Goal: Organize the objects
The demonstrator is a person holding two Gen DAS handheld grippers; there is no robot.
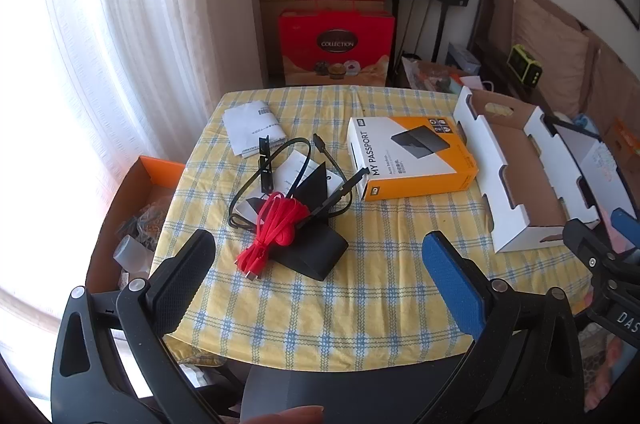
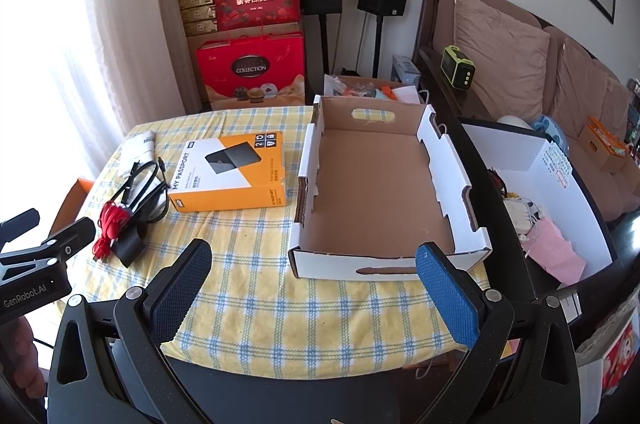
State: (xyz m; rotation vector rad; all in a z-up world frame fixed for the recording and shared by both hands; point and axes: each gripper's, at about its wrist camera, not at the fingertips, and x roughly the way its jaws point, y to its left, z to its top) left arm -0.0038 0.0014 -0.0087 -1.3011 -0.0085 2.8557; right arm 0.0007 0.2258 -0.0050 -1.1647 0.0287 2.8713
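**Both grippers wide, nothing picked up yet**

The tray (image 2: 372, 192) sits empty at the tabletop's right edge, probably as the place to collect things. The orange box (image 1: 412, 156) lies mid-table just left of it. Toward the left edge, the red cable (image 1: 276, 228) and black cable (image 1: 296, 160) are heaped on a black pouch (image 1: 316, 248), leaflet (image 1: 252, 126) behind.

The left gripper (image 1: 320, 276), jaws apart and empty, hangs over the near edge, the heap just ahead. The right gripper (image 2: 316, 284), likewise spread, faces the tray's near wall.
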